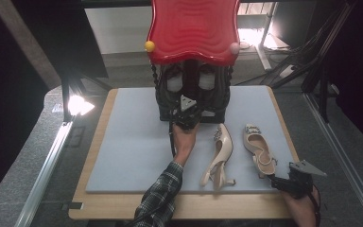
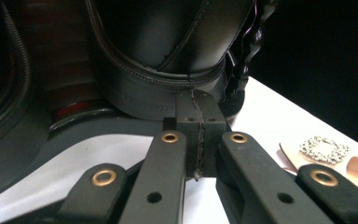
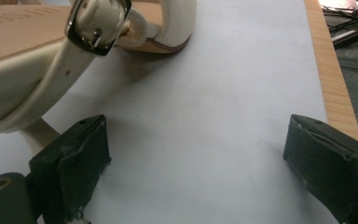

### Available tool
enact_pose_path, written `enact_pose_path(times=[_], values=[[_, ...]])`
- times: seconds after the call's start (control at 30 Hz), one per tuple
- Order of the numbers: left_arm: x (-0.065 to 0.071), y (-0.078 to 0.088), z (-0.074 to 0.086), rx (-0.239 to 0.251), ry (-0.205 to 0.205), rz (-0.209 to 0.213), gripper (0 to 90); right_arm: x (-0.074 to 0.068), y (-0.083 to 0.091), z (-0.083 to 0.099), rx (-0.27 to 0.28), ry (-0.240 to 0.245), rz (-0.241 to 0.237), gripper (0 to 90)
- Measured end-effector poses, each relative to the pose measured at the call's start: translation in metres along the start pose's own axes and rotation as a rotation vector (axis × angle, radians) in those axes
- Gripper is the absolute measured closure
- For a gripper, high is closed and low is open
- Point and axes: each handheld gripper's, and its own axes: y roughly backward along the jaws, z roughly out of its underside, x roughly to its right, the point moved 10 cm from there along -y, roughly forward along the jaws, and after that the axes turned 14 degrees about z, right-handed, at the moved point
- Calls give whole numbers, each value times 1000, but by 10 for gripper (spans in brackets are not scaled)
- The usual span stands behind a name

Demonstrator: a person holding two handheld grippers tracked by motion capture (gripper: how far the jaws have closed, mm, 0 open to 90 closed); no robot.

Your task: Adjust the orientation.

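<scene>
A red-topped rack (image 1: 192,30) stands at the back of the grey mat (image 1: 132,142), with black boots (image 1: 210,92) under it. My left gripper (image 1: 186,112) is at the rack's front. In the left gripper view it (image 2: 198,140) is shut with nothing between its pads, right in front of a black boot (image 2: 168,42). Two beige slingback shoes lie on the mat: one (image 1: 220,153) on its side, one (image 1: 257,149) upright with a jewelled buckle (image 2: 324,150). My right gripper (image 1: 276,181) (image 3: 198,158) stands open on the mat just behind the upright shoe's heel (image 3: 37,70).
The mat lies on a wooden board (image 1: 123,205) whose right edge (image 3: 331,70) runs close to my right gripper. A lit lamp (image 1: 78,105) stands at the board's left, and metal rails (image 1: 45,175) and stands (image 1: 312,61) flank the table.
</scene>
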Motion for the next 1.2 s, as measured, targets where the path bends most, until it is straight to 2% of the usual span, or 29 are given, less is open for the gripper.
enact_pose_path(times=[0.17, 0.33, 0.5, 0.67, 0.8, 0.97, 1.1, 1.2], values=[[3, 7, 3, 24, 13, 22, 897, 0, 0, 0, 1, -1, -1, 66], [8, 17, 5, 11, -2, 40, 871, 0, 0, 0, 0, 0, 0, 66], [10, 27, 8, -5, -14, 40, 761, 0, 0, 0, 0, 0, 0, 66], [11, 39, 14, -31, -8, 47, 643, 0, 0, 0, 0, 1, 0, 66], [11, 50, 22, -68, -17, 31, 528, 0, 0, 0, 0, 1, 0, 67], [9, 66, 34, -103, -4, 18, 383, 0, 0, 0, 0, 0, 0, 67], [6, 81, 43, -114, 13, 13, 315, 0, 0, 0, 1, 0, 0, 67], [5, 93, 54, -150, 10, -2, 259, 0, 0, 0, 1, -1, 0, 67]])
